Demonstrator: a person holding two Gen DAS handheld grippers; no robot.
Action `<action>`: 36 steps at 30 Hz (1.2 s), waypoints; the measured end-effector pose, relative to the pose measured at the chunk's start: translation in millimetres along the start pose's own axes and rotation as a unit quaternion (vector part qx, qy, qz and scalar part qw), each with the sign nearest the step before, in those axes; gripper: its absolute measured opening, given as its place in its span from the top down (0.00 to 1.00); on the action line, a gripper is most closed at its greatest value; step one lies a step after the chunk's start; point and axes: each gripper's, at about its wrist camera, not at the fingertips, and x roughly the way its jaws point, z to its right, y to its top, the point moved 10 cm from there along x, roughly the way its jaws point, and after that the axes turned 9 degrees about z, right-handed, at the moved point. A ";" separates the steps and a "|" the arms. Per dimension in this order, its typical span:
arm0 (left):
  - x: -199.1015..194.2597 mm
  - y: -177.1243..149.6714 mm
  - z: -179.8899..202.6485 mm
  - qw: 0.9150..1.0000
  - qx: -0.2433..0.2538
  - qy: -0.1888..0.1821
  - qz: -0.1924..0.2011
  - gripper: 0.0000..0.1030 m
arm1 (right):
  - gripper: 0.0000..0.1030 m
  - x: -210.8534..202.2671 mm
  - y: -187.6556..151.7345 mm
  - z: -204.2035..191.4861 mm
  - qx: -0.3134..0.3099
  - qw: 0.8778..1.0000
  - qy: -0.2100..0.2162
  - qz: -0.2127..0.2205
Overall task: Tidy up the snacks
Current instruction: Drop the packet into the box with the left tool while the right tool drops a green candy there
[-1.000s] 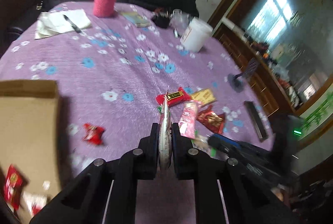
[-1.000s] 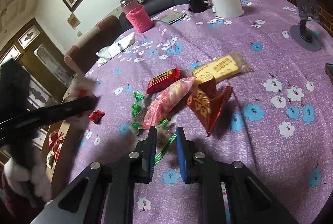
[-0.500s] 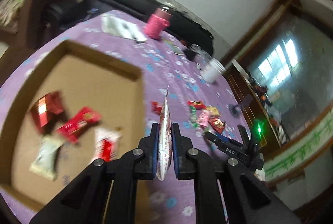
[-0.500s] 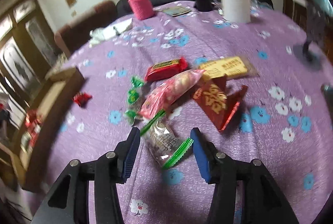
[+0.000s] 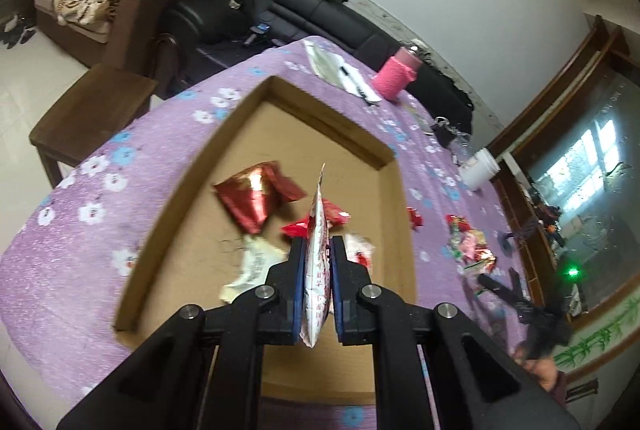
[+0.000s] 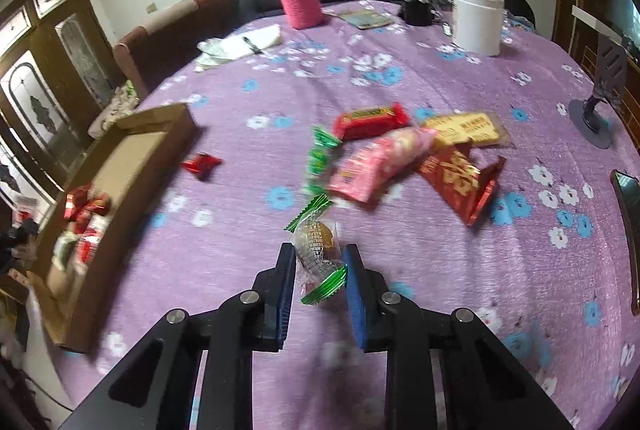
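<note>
**Meanwhile, one snack over the box, another caught between closing pads**

Meanwhile the left gripper is clamped on a white snack packet with red print, held edge-up above the cardboard box. Inside the box lie a crumpled red foil packet, a small red wrapper and a pale wrapper just ahead of the gripper's fingers. The box sits on the counter, which is covered with a purple flowered cloth.

The right gripper is closing its jaws on a clear candy wrapper with green crimped ends; the wrapper sits between the pads, touching both, above the cloth. Ahead of it the remaining snacks lie in a loose cluster: a pink packet, a red bar, a yellow packet, a red foil pouch and green candies. A lone red candy lies between that cluster and the box. Farther back stand a pink-sleeved bottle and a white tub.
</note>
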 end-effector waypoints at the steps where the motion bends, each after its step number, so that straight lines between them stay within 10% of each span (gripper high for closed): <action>1: 0.5 -0.4 -4.1 1.000 0.002 0.009 0.000 0.89 | 0.75 -3.1 3.2 -9.0 0.001 1.000 0.010 0.002; 10: 2.4 -3.0 -20.6 0.999 0.002 0.032 -0.003 0.89 | 0.74 -10.5 9.4 -159.9 -0.066 0.986 0.151 -0.018; 20: -28.8 17.7 -22.8 0.999 -0.007 0.034 0.035 0.42 | 0.71 12.1 -32.4 -245.5 -0.113 0.969 0.210 -0.067; 23: -35.4 24.5 -11.2 0.998 0.000 0.032 0.050 0.23 | 0.63 1.8 -16.7 -228.4 -0.096 0.973 0.205 -0.047; 27: -34.1 23.4 13.6 0.999 0.004 -0.014 0.046 0.21 | 0.25 -24.2 25.4 -160.3 -0.062 0.988 0.139 0.035; 30: -23.2 14.5 32.2 0.999 0.007 -0.042 0.024 0.21 | 0.19 -39.1 46.3 -93.9 -0.038 0.994 0.062 0.088; 36: 2.6 -9.8 74.4 0.997 0.043 -0.065 -0.018 0.21 | 0.19 -32.0 37.3 30.9 0.043 0.997 -0.034 0.048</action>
